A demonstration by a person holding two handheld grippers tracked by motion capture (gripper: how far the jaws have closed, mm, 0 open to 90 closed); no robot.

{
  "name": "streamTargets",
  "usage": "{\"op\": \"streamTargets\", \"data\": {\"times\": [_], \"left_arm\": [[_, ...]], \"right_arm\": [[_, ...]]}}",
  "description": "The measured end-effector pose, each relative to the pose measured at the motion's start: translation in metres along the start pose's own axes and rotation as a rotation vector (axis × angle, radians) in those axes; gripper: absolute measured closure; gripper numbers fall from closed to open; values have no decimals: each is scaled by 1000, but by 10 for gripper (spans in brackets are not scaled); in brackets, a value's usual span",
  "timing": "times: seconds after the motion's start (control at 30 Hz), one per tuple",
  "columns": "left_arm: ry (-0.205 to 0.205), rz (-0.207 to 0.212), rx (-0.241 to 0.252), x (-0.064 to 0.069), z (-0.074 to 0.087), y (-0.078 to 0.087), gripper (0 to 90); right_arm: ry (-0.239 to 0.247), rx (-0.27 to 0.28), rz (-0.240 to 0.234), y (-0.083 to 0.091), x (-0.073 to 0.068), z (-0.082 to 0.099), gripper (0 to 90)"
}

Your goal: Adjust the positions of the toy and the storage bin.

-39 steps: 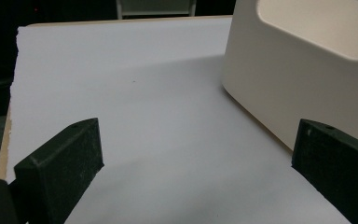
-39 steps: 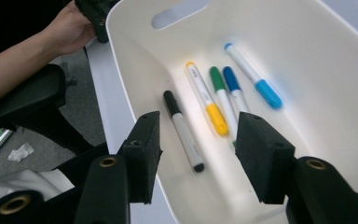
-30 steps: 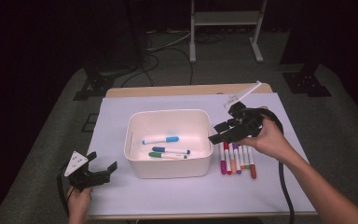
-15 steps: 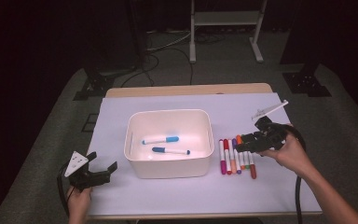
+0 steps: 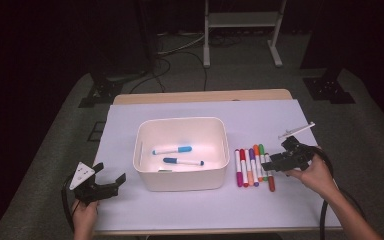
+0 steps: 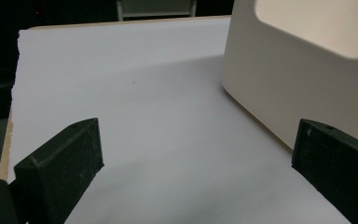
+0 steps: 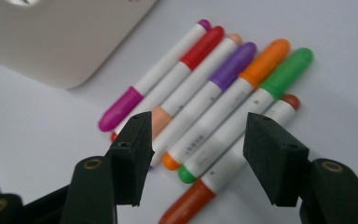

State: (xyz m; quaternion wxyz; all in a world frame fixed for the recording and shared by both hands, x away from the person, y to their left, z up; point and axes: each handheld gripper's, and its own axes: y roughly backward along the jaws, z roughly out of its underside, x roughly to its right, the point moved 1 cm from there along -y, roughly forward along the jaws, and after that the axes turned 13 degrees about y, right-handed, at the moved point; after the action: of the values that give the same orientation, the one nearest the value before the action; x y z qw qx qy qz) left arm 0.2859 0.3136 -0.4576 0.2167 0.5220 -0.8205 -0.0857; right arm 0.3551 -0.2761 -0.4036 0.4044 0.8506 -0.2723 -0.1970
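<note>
A white bin sits mid-table, with two blue-capped markers and a greenish one inside. To its right lies a row of several markers side by side. My right gripper is low at the row's near right end, pointing left. In the right gripper view it is open over the purple, orange and green markers. Its jaws have just been opening, and the pads touch none of them. My left gripper rests open at the front left, with bare sheet between its jaws.
A white sheet covers the table, and a wooden edge shows at the back. The bin's side wall stands close to the right of my left gripper. A metal stand and cables lie on the floor beyond.
My right hand has moved right and down from the bin's right rim to the marker row, with its jaws spreading. The left gripper has stayed put.
</note>
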Motion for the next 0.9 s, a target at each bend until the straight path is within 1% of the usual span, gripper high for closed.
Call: {"op": "streamTargets", "data": {"times": [0.07,0.1,0.17,0.23,0.27,0.4,0.53,0.6,0.63,0.73,0.9], "left_arm": [[1,0,1,0,0,0,6],[0,0,2,0,0,0,6],[-1,0,2,0,0,0,6],[-3,0,2,0,0,0,6],[-3,0,2,0,0,0,6],[0,1,2,0,0,0,6],[0,1,1,0,0,0,5],[0,2,2,0,0,0,5],[0,2,2,0,0,0,6],[-2,2,3,0,0,0,6],[-3,1,2,0,0,0,6]], "right_arm": [[-15,-5,6,-2,3,4,414],[-20,-7,23,-3,5,6,415],[-34,-12,38,-6,9,10,422],[-36,-19,60,-9,11,13,429],[-41,-20,62,-11,12,14,431],[-55,-39,93,-19,16,19,460],[-60,-55,111,-25,16,23,479],[-49,-73,131,-27,16,25,490],[-45,-78,147,-28,16,26,504],[-53,-80,177,-25,17,29,540],[-69,-82,218,-18,19,39,618]]}}
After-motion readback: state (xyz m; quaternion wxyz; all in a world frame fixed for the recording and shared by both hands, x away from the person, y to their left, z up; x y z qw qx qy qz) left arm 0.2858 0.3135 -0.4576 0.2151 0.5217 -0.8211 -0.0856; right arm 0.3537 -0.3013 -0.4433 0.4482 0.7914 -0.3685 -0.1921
